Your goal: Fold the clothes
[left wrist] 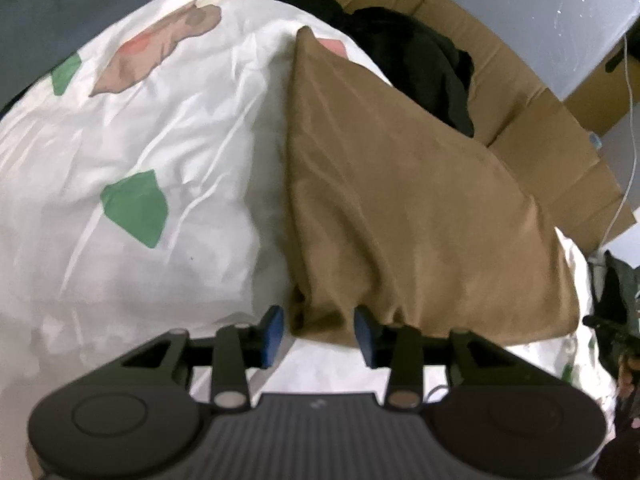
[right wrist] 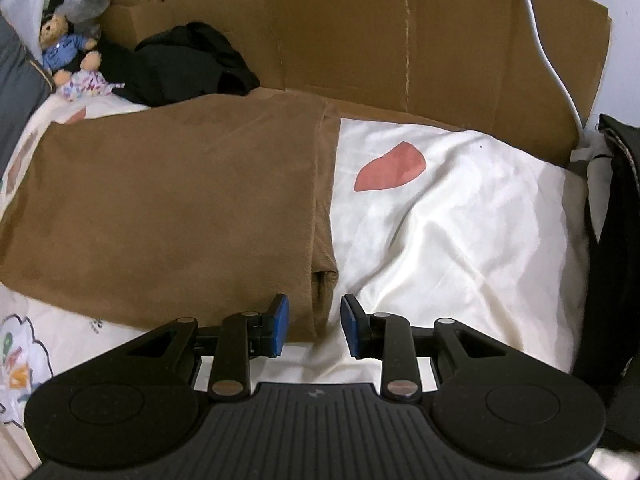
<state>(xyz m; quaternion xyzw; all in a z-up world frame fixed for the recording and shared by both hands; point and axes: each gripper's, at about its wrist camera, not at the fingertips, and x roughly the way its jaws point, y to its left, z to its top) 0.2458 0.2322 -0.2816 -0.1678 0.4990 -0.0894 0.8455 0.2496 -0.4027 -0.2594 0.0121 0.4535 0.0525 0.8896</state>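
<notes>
A brown garment (right wrist: pixel 172 208) lies folded flat on a white bedsheet with coloured patches (right wrist: pixel 460 216). It also shows in the left wrist view (left wrist: pixel 400 208), where its near corner bunches between the blue pads. My left gripper (left wrist: pixel 319 334) is open with that bunched corner in the gap between its pads. My right gripper (right wrist: pixel 313 326) is open, its pads on either side of the garment's near right corner and folded edge.
A flattened cardboard sheet (right wrist: pixel 400 40) stands against the wall behind the bed. A black garment (right wrist: pixel 188 64) and a teddy bear (right wrist: pixel 64 46) lie at the far left. A white cable (right wrist: pixel 548 48) hangs at the right. A dark bag (right wrist: pixel 612 240) stands at the right edge.
</notes>
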